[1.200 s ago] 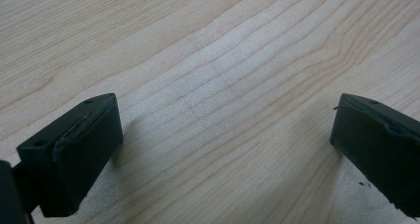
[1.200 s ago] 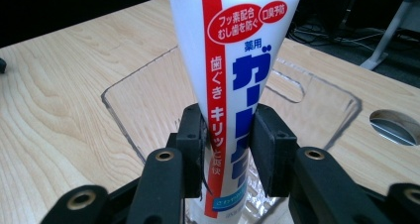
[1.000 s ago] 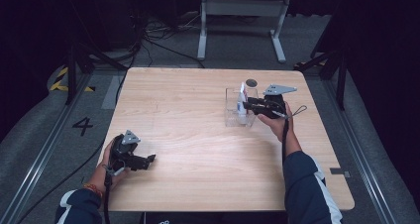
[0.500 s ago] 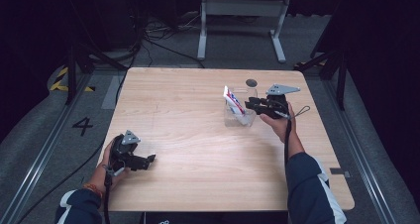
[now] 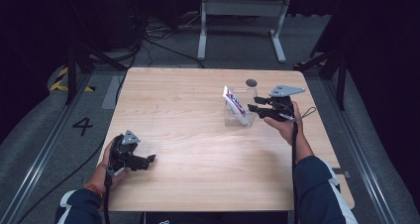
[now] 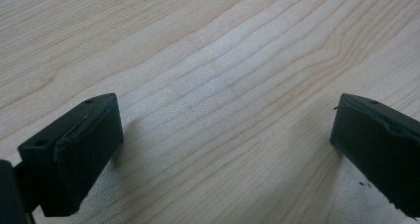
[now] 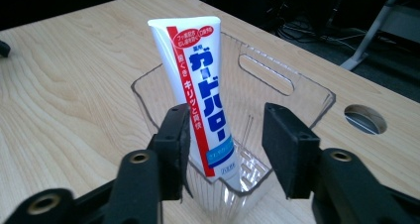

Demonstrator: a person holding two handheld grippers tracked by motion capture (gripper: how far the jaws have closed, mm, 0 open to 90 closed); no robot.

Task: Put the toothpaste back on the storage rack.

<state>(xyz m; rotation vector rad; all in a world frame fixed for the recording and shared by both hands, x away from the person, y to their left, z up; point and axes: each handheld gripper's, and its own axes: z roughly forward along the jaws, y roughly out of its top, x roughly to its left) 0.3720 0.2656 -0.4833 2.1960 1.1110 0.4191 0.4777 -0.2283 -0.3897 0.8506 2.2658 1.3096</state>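
A: One toothpaste tube [image 7: 198,92] stands tilted in one clear bin [image 7: 292,92] on the table [image 5: 188,110].

B: Right gripper [image 7: 225,149], jaws just opened off the tube, sits beside the bin. Left gripper [image 6: 225,149] gapes empty, far from the bin.

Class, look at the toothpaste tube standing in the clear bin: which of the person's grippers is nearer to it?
Right. The right gripper sits just beside the toothpaste tube in the clear bin, jaws open. The left gripper rests far off at the table's near-left corner.
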